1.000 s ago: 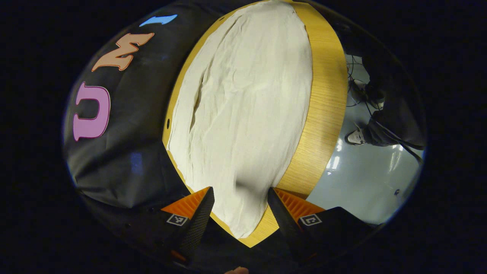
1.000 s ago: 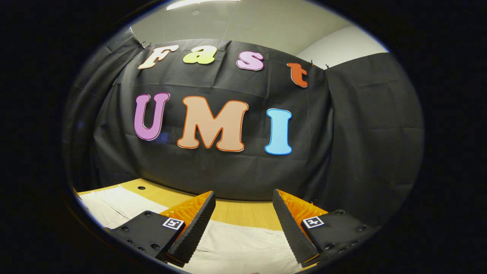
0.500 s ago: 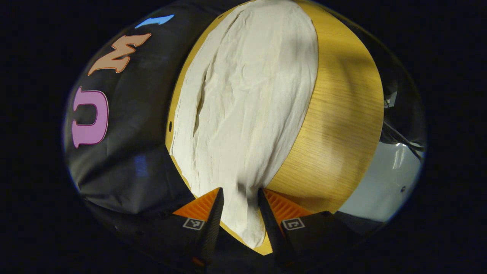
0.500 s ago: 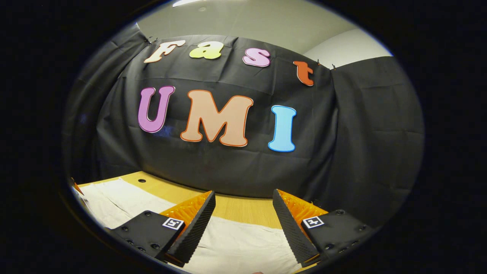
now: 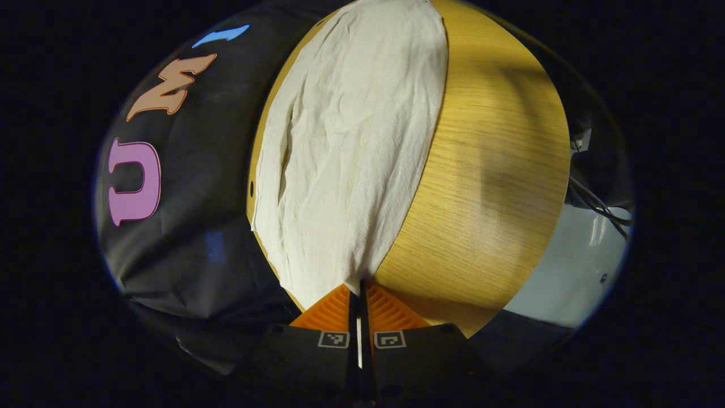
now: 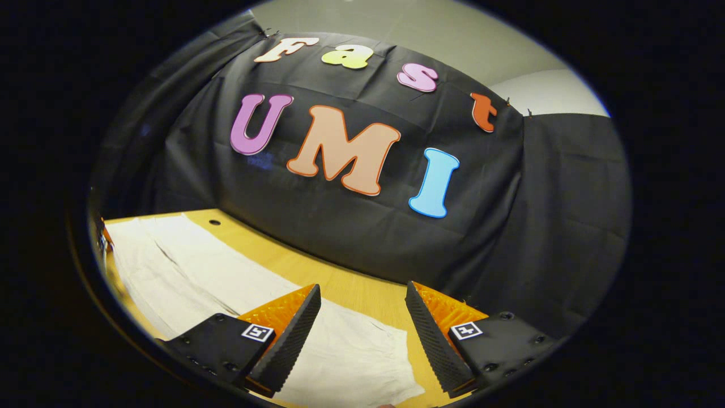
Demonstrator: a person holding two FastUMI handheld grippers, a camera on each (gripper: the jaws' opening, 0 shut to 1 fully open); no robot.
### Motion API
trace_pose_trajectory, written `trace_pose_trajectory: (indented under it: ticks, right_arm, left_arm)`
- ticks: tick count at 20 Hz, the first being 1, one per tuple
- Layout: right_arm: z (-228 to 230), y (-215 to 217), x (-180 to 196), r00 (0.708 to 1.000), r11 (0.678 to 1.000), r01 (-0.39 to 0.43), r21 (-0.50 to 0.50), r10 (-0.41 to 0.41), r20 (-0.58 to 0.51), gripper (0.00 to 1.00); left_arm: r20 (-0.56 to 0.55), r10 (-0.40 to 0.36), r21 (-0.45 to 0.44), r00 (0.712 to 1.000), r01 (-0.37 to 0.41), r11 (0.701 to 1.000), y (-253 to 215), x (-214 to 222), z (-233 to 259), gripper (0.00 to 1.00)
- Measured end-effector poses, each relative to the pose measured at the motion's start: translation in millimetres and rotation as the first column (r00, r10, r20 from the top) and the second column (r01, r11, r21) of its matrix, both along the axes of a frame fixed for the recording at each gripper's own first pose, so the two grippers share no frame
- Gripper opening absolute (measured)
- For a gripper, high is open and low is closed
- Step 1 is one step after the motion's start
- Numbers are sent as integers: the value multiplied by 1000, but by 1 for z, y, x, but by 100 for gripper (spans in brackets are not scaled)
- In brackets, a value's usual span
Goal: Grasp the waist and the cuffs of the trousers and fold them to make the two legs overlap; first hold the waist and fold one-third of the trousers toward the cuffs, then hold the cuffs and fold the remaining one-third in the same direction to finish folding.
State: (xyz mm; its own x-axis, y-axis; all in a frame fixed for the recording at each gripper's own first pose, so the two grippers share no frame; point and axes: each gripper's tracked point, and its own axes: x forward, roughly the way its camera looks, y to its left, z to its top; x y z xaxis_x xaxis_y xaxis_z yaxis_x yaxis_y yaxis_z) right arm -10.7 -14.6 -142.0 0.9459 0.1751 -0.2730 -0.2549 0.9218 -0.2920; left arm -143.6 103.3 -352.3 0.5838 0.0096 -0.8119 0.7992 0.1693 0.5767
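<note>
White cloth was pinched in the left gripper (image 5: 359,294), whose two fingers were pressed together on the near end of the trousers (image 5: 345,147). From there the trousers lay long and flat on the wooden table (image 5: 487,170), close to its far edge. The right gripper (image 6: 362,334) had its fingers spread wide apart, holding nothing, above the other end of the trousers (image 6: 351,357).

Trousers (image 5: 351,141) cream-white, plain; table (image 5: 487,187) light wood grain.
</note>
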Motion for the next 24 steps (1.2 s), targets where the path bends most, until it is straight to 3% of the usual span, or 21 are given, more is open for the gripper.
trace_pose_trajectory:
  ticks: [6, 11, 16, 24]
  right_arm:
    - [-39, -37, -32, 995, 989, -52, -137, 39, -95, 98]
    - [-97, -65, -59, 974, 955, -128, -267, 71, -213, 99]
    - [-153, -92, -91, 942, 884, -218, -414, 79, -327, 100]
    - [-201, -90, -134, 858, 749, -444, -491, 197, -475, 97]
  left_arm:
    - [20, 23, -10, 1000, -23, 1000, 1, 0, -1, 0]
    - [30, 26, -13, 999, -26, 1000, 0, 1, -1, 0]
    - [23, 47, -19, 999, -47, 999, 0, 0, -2, 0]
    - [44, 44, -1, 998, -44, 999, 0, 0, -2, 0]
